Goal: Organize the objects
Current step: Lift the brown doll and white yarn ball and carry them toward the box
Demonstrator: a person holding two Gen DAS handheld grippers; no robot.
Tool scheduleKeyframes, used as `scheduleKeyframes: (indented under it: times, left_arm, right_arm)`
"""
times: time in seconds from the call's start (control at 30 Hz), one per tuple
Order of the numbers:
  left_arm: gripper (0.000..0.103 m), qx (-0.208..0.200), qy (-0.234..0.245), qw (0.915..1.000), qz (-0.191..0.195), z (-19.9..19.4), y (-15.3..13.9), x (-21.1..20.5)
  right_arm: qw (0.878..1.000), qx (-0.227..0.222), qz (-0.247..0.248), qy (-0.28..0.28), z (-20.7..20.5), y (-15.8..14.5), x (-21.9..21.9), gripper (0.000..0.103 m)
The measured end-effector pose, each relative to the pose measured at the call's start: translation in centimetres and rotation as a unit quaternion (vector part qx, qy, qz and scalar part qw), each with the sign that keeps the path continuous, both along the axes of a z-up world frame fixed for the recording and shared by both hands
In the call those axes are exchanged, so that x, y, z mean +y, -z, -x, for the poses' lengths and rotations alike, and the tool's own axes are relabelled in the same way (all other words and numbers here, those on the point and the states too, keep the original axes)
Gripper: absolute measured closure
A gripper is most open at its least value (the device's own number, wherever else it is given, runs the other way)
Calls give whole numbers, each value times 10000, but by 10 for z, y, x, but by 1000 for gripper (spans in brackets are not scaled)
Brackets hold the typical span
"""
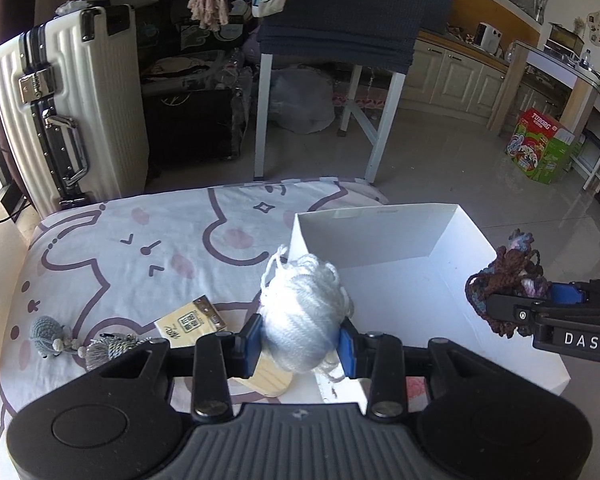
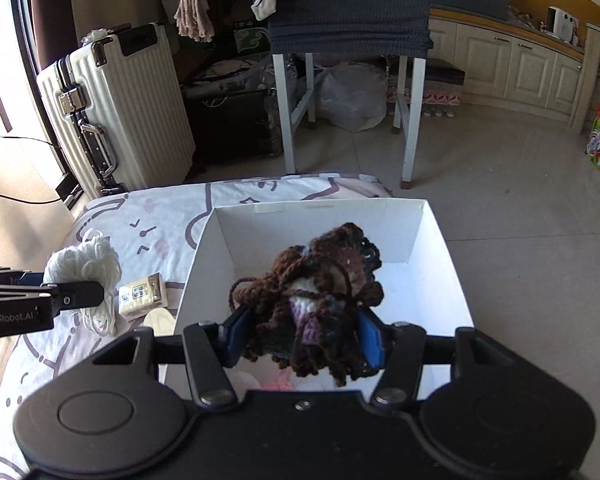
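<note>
My left gripper (image 1: 300, 346) is shut on a white yarn ball (image 1: 300, 312) and holds it above the table, just left of the open white box (image 1: 400, 240). It also shows in the right wrist view (image 2: 84, 268). My right gripper (image 2: 302, 338) is shut on a brown crocheted bundle (image 2: 312, 296) with purple and white patches, held over the white box (image 2: 320, 216). From the left wrist view the bundle (image 1: 504, 284) hangs at the box's right side. Something pink lies in the box under the right gripper, mostly hidden.
On the cartoon-print tablecloth (image 1: 140, 248) lie a tissue pack (image 1: 192, 322), a pale wooden piece (image 1: 268, 380), and two small grey knitted items (image 1: 48, 334). A white suitcase (image 1: 68, 108), a stool (image 1: 332, 60) and a green carton (image 1: 540, 148) stand beyond on the floor.
</note>
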State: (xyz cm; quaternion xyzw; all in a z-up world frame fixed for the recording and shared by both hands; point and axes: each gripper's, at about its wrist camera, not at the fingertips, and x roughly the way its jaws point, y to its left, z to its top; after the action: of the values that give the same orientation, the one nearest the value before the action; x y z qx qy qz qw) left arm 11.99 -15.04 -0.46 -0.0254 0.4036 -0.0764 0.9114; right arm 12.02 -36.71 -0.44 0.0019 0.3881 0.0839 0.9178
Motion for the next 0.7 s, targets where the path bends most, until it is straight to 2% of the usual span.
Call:
scheduleKeyframes:
  times: [0.37,0.7]
  left_arm:
    - [63,137,387,9991,-77,-16,4,-51]
    - [63,583,634,9958,-294,-44,21,-77]
  right_arm:
    - [9999,45,152,-2,-15,-5,-29,45]
    - [9961,635,395,-475,-43,18,-31,45]
